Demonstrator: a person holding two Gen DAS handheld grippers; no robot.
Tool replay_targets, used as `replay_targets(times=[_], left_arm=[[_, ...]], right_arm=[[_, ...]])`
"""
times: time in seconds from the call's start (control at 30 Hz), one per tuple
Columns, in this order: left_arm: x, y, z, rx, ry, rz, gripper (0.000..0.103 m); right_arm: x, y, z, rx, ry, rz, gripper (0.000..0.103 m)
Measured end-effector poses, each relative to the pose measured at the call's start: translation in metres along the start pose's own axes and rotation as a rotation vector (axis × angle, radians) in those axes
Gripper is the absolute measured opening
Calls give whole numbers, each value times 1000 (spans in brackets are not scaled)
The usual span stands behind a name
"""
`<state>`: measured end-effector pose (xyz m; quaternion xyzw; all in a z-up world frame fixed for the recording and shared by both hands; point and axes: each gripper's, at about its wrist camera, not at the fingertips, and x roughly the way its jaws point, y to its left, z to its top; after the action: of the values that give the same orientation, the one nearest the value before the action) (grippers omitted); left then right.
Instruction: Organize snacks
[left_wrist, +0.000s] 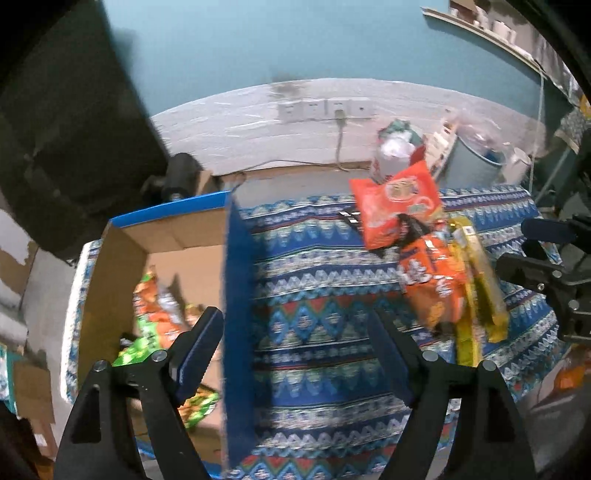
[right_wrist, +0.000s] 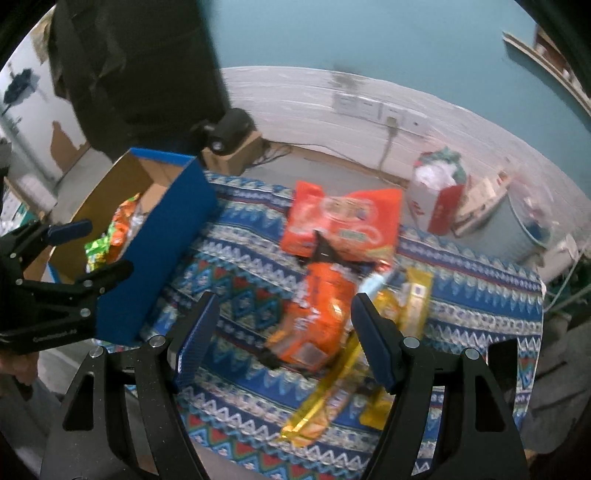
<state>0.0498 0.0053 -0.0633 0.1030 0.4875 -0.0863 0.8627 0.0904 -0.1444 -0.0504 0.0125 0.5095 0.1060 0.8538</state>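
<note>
Several snack packets lie in a loose heap on the patterned cloth (right_wrist: 236, 258) that covers the worktop: a large red-orange bag (right_wrist: 343, 221) at the far side, a smaller orange packet (right_wrist: 317, 317) overlapping its near edge, and long yellow packets (right_wrist: 413, 302) just beside the orange one, toward the right. More snacks, green and orange packets (left_wrist: 159, 314), already sit inside the cardboard box (left_wrist: 236, 295) with blue outer walls, which stands open on the left part of the cloth, well apart from the heap. Over the box's near wall hangs the left gripper (left_wrist: 295, 347), its jaws spread with nothing between them; one finger sits over the box's inside and the other over the cloth. Above the heap the right gripper (right_wrist: 284, 332) is also spread wide and empty, the orange packet showing in the gap between its fingers, though blur makes it hard to say whether the pads touch it. Behind the worktop stand a red and white bag (right_wrist: 436, 203), a pale bucket (right_wrist: 517, 236) and a small brown box (right_wrist: 236, 155) carrying a dark, blurred object, below a row of wall sockets (right_wrist: 376, 107) on a blue and white wall.
</note>
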Motion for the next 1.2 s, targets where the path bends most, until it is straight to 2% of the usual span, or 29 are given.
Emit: replay_targets(times=[0.27,0.37,0.7,0.9,1.2], left_arm=[[19,-52,15,59,40,-78,82],[27,-66,19,53,59,-106,88],[65,-116,33,40,149,-217,89],[90,-135,40,6,202,-251,89],[119,-145,43,-8,250,-243,89]], right_arm=[[0,-53,-22,70,20,-46,73],[3,-73,-31,104,35,-59,73],[14,-116,-52,161,79,-105,72],[27,-129,-63,173,120,-124,73],[51,-146,-73,205,171,-138,73]])
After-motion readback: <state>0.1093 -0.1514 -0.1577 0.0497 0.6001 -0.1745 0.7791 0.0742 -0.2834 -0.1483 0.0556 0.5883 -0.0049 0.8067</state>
